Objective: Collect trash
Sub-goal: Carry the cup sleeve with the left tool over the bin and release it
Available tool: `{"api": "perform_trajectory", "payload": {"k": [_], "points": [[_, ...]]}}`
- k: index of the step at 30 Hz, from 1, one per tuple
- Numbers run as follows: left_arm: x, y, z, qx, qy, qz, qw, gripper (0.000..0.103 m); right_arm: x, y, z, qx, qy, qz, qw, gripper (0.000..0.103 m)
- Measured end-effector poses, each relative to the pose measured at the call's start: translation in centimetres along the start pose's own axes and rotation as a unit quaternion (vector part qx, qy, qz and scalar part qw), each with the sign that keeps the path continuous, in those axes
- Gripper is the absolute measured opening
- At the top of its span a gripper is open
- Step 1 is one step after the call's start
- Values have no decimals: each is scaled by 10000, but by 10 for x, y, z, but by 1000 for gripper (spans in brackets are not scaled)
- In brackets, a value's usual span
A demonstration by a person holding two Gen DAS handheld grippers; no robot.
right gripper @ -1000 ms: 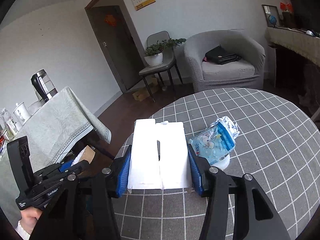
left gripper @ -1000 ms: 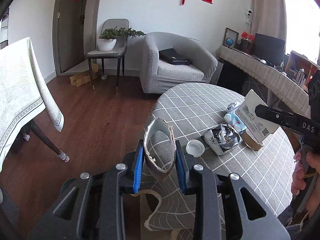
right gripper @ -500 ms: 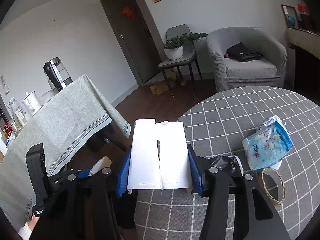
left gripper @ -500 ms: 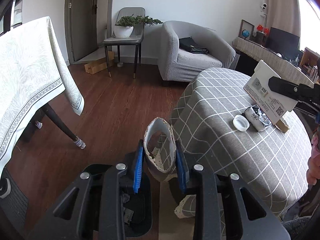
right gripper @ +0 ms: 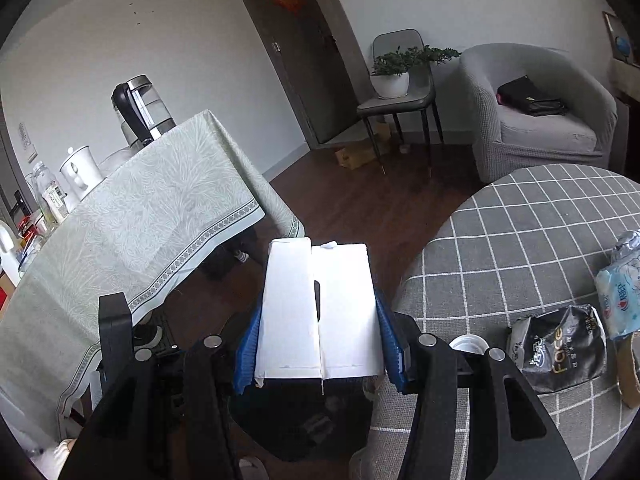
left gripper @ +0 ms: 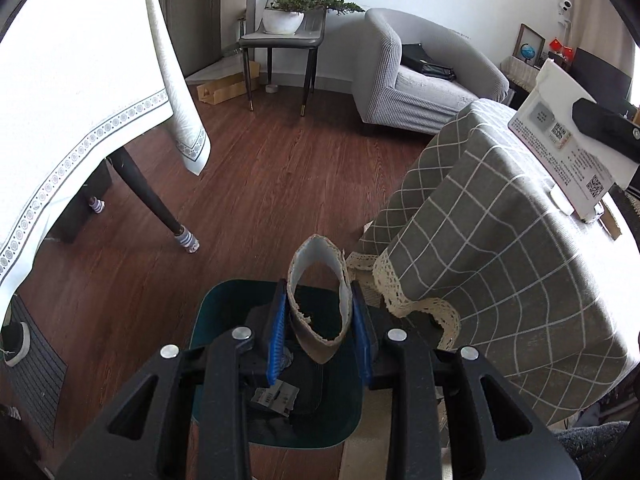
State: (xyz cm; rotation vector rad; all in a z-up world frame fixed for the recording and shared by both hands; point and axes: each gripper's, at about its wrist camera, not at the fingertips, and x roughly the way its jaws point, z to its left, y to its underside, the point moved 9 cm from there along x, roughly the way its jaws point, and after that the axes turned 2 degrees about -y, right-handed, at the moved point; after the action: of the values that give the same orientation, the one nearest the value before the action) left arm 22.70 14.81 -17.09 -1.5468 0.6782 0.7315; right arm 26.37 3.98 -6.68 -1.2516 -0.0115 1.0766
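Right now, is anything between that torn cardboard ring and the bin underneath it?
Nothing visible. The left claw holds the cardboard ring right over the open dark bin, which has only scraps inside.

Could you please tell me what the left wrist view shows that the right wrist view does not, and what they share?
Only the left wrist view shows the left gripper shut on a torn cardboard ring above the dark green trash bin and the lace hem of the checked tablecloth.

Only the right wrist view shows the kettle, the black snack bag, the blue wipes packet and the right gripper.

Both show the white box held by the right gripper, the armchair and the potted plant.
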Motion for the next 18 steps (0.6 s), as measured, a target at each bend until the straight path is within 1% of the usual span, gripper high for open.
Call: {"api": "perform_trajectory", "payload": {"k": [9,18], "points": [[25,35,24,24,-103,519,9986,31,34,13,31,-169,-176,281,9993,52],[42,58,37,66,-128,950,9954,32,61,24,53,-271,-290,521,9979,52]]}}
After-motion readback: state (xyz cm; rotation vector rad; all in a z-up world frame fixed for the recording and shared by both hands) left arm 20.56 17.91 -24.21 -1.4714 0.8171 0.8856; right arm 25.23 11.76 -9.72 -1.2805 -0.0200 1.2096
